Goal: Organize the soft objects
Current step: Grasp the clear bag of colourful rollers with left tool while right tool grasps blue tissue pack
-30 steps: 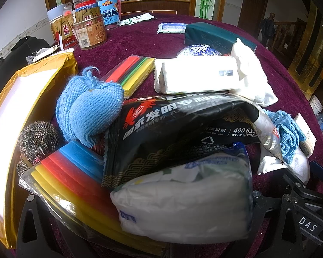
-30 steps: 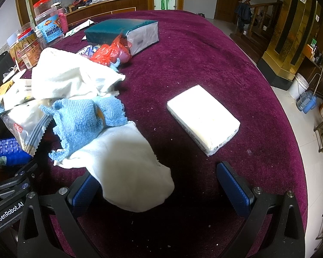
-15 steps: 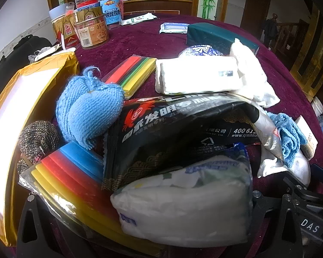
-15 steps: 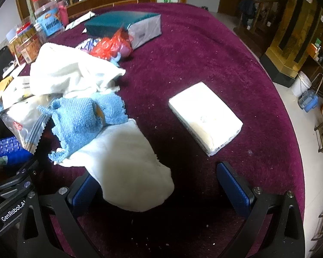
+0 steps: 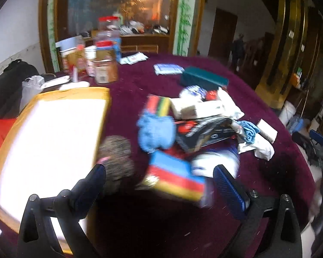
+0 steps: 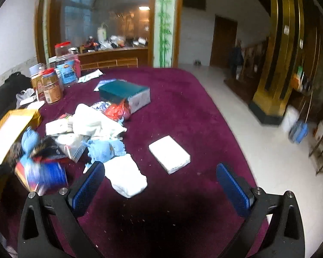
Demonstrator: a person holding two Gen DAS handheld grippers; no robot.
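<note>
while both our left gripper (image 5: 159,179) and right gripper (image 6: 160,177) hang wide and empty above the table (image 6: 183,111), the soft pile (image 5: 196,124) sits heaped toward its left edge beside the yellow box (image 5: 53,142), presumably ready for sorting.

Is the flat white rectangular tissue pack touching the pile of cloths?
No, the flat white rectangular tissue pack lies alone on bare maroon tablecloth.

Box (image 5: 49,142) left — pile (image 5: 196,124) right
</note>
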